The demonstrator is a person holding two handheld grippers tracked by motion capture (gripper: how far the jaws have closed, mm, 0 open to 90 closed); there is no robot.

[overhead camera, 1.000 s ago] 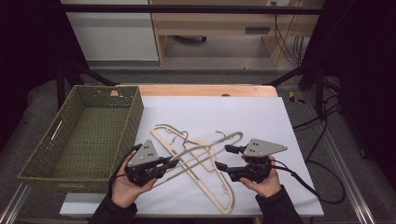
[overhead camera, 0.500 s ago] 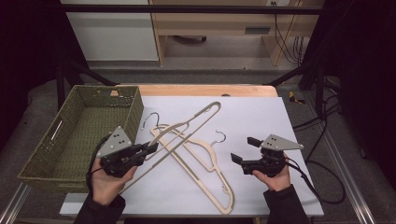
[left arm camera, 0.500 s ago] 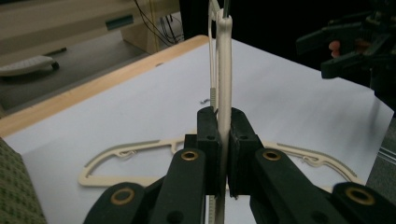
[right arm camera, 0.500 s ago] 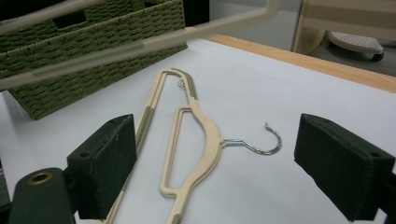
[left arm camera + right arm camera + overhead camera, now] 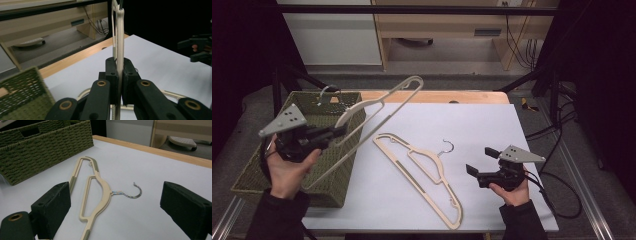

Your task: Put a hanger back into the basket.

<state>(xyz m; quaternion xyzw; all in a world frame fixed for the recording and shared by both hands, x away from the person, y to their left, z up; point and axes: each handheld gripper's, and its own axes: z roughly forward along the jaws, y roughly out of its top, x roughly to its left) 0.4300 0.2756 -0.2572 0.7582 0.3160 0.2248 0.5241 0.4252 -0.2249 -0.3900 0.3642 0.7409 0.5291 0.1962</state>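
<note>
At the far left, at about nine o'clock on the table, a woven basket (image 5: 259,172) is seen, and above its near rim the left gripper (image 5: 339,132) is held, its jaws clamped on the bar of a cream lifted hanger (image 5: 377,107); in the left gripper view that bar (image 5: 120,50) is pinched upright between the pads. The lifted hanger is tilted, its long axis running from seven o'clock up to one o'clock, its metal hook (image 5: 326,92) hanging over the basket's far end. At the table's centre a second hanger (image 5: 419,172) lies flat on the white sheet (image 5: 492,125), its long axis set from ten o'clock to five o'clock, its hook pointing toward two o'clock. The right gripper (image 5: 479,161), at four o'clock, has just been opening; its jaws are spread with nothing between them. The flat hanger lies just to its nine o'clock, so the right hand is judged the nearer one for picking it up.
</note>
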